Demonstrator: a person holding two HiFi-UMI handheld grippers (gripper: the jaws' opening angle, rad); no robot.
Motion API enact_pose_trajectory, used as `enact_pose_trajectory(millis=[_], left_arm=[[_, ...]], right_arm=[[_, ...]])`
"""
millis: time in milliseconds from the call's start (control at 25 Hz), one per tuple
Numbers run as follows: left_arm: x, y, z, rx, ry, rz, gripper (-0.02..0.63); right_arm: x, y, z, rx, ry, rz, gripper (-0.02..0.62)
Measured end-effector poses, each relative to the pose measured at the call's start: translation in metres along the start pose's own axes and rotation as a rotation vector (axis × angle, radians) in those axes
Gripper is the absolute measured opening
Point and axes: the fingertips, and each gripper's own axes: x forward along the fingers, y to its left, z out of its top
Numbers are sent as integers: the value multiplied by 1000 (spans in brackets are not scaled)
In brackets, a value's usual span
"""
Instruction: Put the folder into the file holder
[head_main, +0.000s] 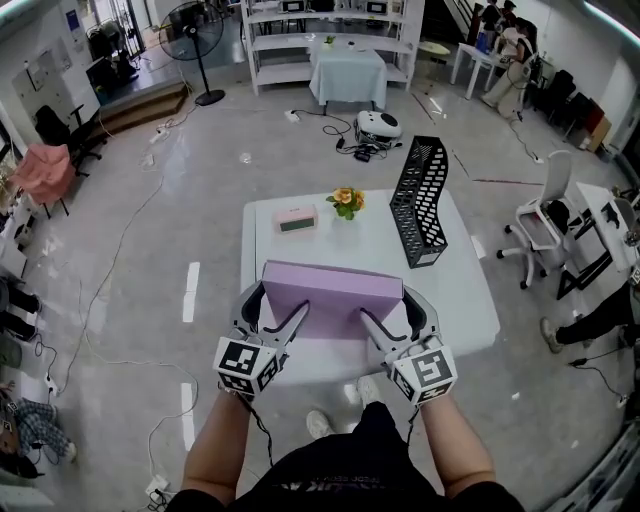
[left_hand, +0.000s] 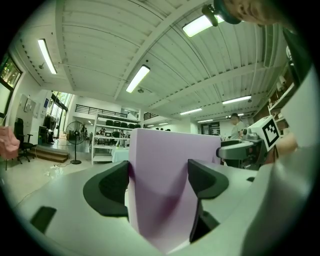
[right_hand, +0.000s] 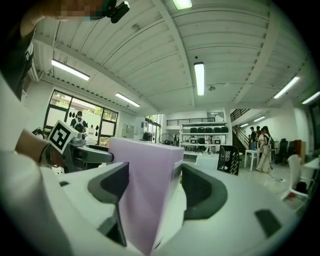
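Both tongs, left gripper (head_main: 275, 312) and right gripper (head_main: 398, 318), are clamped on the purple folder (head_main: 333, 295), held at the white table's (head_main: 468, 292) near edge. The black mesh file holder (head_main: 420, 205) stands far right; a pink clock (head_main: 296, 220) and flowers (head_main: 346, 201) sit beyond the folder.

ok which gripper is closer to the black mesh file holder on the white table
Right. The right gripper grips the right end of the flat lilac folder, on the side of the black mesh file holder; the left gripper grips its left end, farther off.
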Motion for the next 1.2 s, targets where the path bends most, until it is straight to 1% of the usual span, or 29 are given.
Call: enact_pose_trajectory(millis=[120,280,440,520,600,680,760,1040,1200], left_arm=[[-3,-2,0,-7,-4,3,371],[-5,-1,1,-6,-17,16,370],[-6,-3,0,-9,-28,39,369],[-7,-4,0,-9,-22,45,370],[-8,-6,0,-9,-16,53,370],[-10,-8,0,-11,-13,68,370],[-11,-9,-1,-12,-14,84,368],[-13,-11,3,-16,-13,149,367],[-13,-14,1,-18,-8,175,367]], right_arm=[[-3,0,1,15,-3,41,333],[-4,1,2,30,-15,121,333],[-3,-12,-4,67,-15,190,334],[0,-18,-8,110,-10,251,334],[2,-19,-7,129,-11,331,334],[5,-14,-3,109,-16,407,334],[8,-10,-1,84,-17,463,334],[25,-2,1,53,3,607,334],[30,11,-1,0,17,702,334]])
